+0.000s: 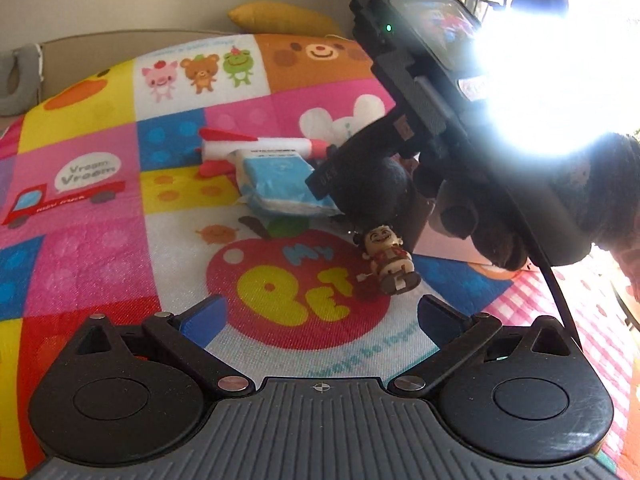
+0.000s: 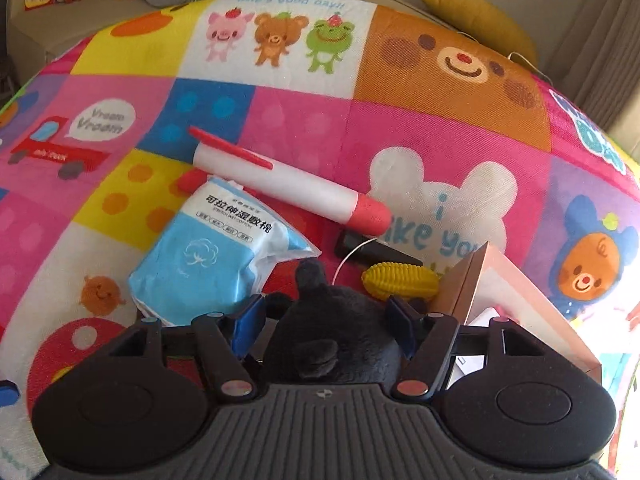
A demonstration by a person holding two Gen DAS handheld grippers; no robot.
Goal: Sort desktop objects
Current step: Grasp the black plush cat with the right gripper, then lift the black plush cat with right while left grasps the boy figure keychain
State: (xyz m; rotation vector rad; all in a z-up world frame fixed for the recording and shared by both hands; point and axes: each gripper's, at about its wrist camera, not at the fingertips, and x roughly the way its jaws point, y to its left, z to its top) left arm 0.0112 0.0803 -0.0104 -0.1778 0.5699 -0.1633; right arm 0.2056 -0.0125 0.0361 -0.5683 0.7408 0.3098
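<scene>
The right gripper [image 2: 326, 320] has a dark plush toy [image 2: 332, 344] between its blue jaws, the toy's body filling the gap and an ear or limb poking forward past the tips. Whether the pads truly press into the plush I cannot tell from the right wrist view. In the left wrist view the same toy hangs off the mat beneath that gripper with a small figurine [image 1: 394, 262] dangling under it, so I judge it grasped and carried.

The left gripper [image 1: 320, 316] has its jaws released and wide apart, nothing between them, hovering over the apple print on the patchwork play mat [image 1: 80, 208].

Ahead of the right jaws, toward the mat's middle, lie a blue pack of cotton pads [image 2: 208, 248], a white foam rocket [image 2: 280, 180] with its long axis running diagonally from upper left to lower right, and a yellow toy corn cob [image 2: 400, 282]. The corn lies just beside an open cardboard box [image 2: 500, 280] near the mat's right edge. That box lies just to the right of the toy-bearing jaws, so the right hand is clearly the nearer one to it, if the toy is meant to go there.
</scene>
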